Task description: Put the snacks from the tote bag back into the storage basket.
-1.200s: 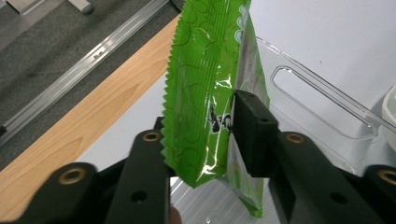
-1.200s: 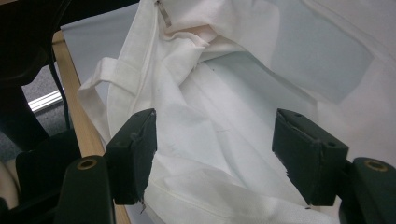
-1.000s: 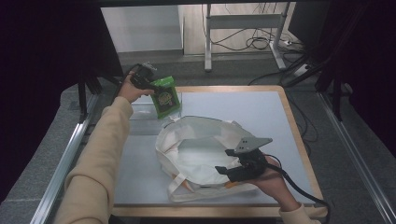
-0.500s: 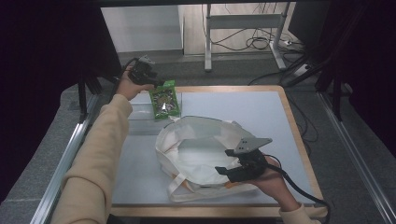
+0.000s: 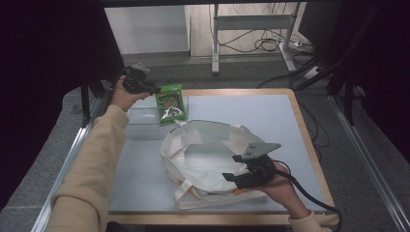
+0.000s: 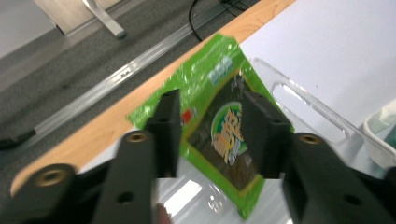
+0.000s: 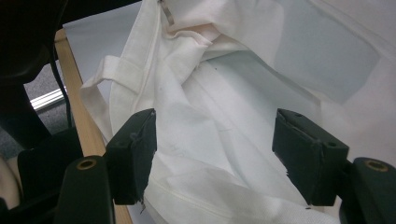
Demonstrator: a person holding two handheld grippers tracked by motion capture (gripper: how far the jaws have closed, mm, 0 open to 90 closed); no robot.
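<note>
While my left hand-held gripper (image 6: 210, 135) has just been closing, its black jaws stand apart over the glossy green snack packet (image 5: 170, 103), propped against a clear plastic tray (image 5: 140, 118). My right hand-held gripper (image 7: 215, 158) gapes over the soft, creased white cloth bag (image 5: 208, 154) on the counter (image 5: 285, 116).

grey table (image 5: 290, 116), white bag (image 5: 203, 159), clear tray (image 5: 140, 118)
</note>
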